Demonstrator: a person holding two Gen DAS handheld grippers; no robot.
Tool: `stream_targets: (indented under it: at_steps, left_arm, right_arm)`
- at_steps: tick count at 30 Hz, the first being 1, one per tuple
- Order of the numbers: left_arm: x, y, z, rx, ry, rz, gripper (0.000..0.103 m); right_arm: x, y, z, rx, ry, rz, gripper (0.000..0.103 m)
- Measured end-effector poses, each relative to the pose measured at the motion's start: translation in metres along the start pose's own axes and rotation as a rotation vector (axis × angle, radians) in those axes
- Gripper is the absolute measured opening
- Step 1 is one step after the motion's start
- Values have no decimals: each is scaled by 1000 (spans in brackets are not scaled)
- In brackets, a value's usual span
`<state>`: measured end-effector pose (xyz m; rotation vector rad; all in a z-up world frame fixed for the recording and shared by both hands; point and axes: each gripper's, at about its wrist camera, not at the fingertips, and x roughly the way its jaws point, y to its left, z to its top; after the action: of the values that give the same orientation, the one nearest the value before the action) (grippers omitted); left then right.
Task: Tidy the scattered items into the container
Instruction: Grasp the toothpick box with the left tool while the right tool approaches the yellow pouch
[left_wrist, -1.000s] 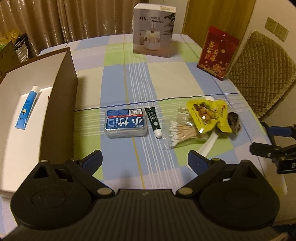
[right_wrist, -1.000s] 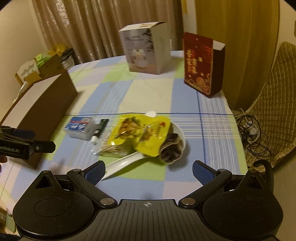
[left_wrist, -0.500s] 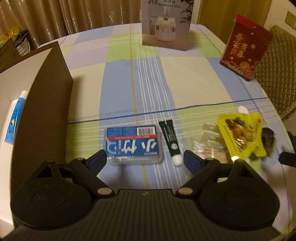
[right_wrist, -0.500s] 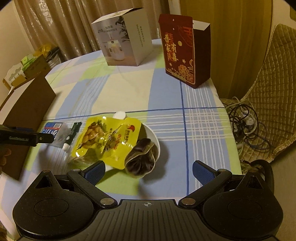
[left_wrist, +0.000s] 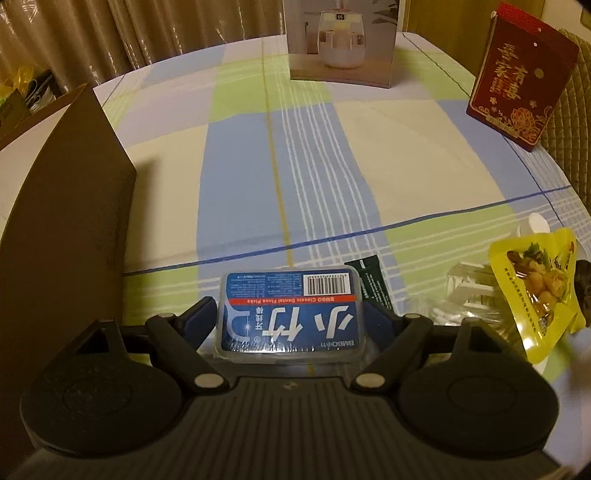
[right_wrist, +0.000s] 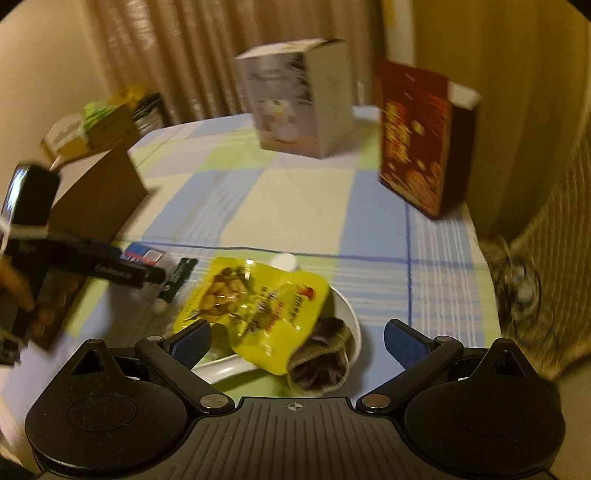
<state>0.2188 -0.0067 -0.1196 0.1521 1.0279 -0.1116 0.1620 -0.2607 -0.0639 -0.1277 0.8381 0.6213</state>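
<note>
Since a second ago the left gripper (left_wrist: 290, 319) has dropped toward the table (left_wrist: 280, 155) and now straddles the floss pick box (left_wrist: 290, 312), which earlier lay well ahead of it; the right gripper (right_wrist: 297, 341) has edged closer to the yellow snack pouch (right_wrist: 255, 306). Largest in view, the brown container (left_wrist: 66, 221) stands at the left edge of the table, its near wall just beside the left gripper. The floss pick box lies flat on the checked cloth between the left jaws, which are closing, though the pads do not clearly press on it yet. Just right of it lies the dark green tube (left_wrist: 373, 284), touching or nearly touching the box's side. The right gripper's jaws stand wide apart over the pouch, the white spoon (right_wrist: 229, 365) and a small dark pouch (right_wrist: 319, 363), holding nothing. The likely trouble: the right-hand pad may catch the green tube along with the box, or the slick wrapped box may slip and tilt when lifted.
</note>
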Motion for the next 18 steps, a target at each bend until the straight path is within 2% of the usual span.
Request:
stream_targets:
  at_steps: [7,10,15,18]
  left_arm:
    - [-7,0,-6,3,14,-33,82]
    - [-16,-2,-12,14,18,-49,82]
    - [-27,-3,-20,17,17,-66,82]
    - [-29,-2,-20,6,14,-66,82]
  right_arm:
    - [9,23,-4,-242,-25,9,103]
    - [15,23,-4,-377,-24,40,103]
    - [33,16,1,-606,38,147,103]
    - [49,13,4,-686,84,192,103]
